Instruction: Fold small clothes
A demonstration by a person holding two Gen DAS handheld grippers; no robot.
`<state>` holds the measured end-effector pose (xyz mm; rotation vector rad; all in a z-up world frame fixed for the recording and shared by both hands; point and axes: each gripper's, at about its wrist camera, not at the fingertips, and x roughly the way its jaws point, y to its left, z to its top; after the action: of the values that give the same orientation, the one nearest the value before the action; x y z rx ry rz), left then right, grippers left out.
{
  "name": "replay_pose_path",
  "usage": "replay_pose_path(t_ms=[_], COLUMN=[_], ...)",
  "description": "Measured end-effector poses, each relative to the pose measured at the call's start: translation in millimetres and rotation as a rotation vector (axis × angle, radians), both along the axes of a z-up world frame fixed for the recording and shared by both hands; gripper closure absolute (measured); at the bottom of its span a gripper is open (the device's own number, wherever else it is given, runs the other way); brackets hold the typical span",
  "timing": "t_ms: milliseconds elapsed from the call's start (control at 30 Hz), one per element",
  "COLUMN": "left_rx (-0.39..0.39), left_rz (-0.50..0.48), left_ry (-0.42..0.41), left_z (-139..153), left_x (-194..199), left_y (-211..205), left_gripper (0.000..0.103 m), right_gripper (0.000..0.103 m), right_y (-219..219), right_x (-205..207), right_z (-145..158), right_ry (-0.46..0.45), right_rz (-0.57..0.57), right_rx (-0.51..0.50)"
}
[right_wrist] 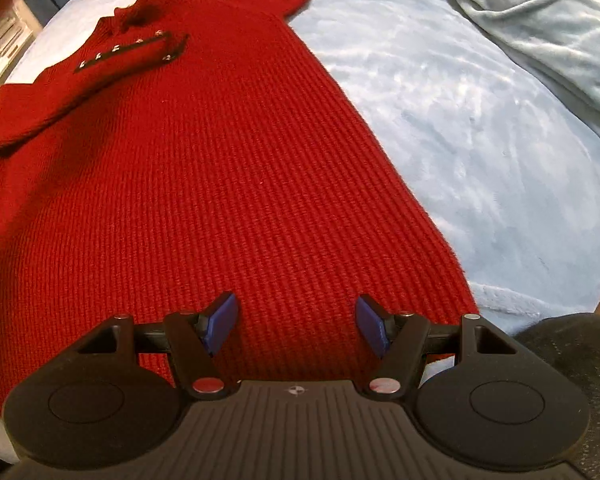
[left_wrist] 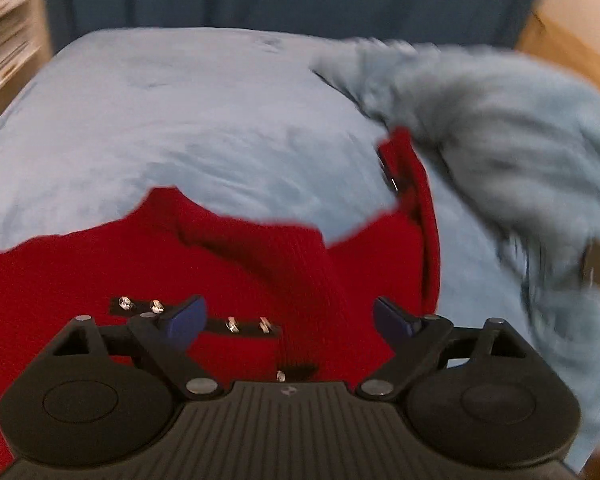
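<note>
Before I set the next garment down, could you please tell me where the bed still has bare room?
Bare light-blue bedspread lies between the red knit sweater and the rumpled blue blanket, and beyond the sweater's collar in the left wrist view. It is crowded where the sweater spreads under both open hand-held grippers, left and right.

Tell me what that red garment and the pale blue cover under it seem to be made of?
The red garment looks like a chunky rib knit, probably wool or acrylic: raised rows run across it and its edges are fuzzy. The pale blue cover looks like soft fleece or plush, with a matte, brushed nap that shows lighter streaks.
</note>
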<state>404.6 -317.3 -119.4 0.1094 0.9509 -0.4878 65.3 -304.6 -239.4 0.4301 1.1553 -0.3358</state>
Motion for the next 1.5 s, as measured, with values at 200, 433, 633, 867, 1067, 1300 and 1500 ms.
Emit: replay_pose_path(t_ms=[200,433,633,867,1067,1300,1500], left_rx=[0.028,0.168,0.185,0.311,0.294,0.257,0.176], left_rz=[0.066,0.426,0.425,0.41,0.537,0.509,0.445], left_ry=[-0.084,-0.077,0.036,0.036,0.092,0.022,-0.067], left_z=[0.4,-26.6,-73.1,-125.1,-133.7,-104.2,-76.6], left_x=[-24.7,-32.9,-38.2,-6.2,14.5,7.5,35.6], left_y=[114.9,293.3,317.0,269.1,288.2,287.2,258.0], left_gripper=[0.003,0.0,0.0,0.0,0.0,0.001,0.001], right_gripper=[0.035,0.033,0.038,0.09,0.09,0.088,0.081], right_y=[0.1,64.8,108.1,146.6,85.8,65.5,53.4], right_x=[20.4,180.2,314.5,312.3,275.9,265.2,249.0], right_z=[10.4,38.4,-16.6,36.2,45.0,-22.8,-27.2], right_ry=[-0.103,-0.38,-0.241,-0.456,-0.486,-0.376,-0.461], right_rz=[0.044,0.144,-0.008,0.246,0.131,0.063,0.006], right_rx=[0.031,0.153,0.194,0.01,-0.155,-0.1,0.034])
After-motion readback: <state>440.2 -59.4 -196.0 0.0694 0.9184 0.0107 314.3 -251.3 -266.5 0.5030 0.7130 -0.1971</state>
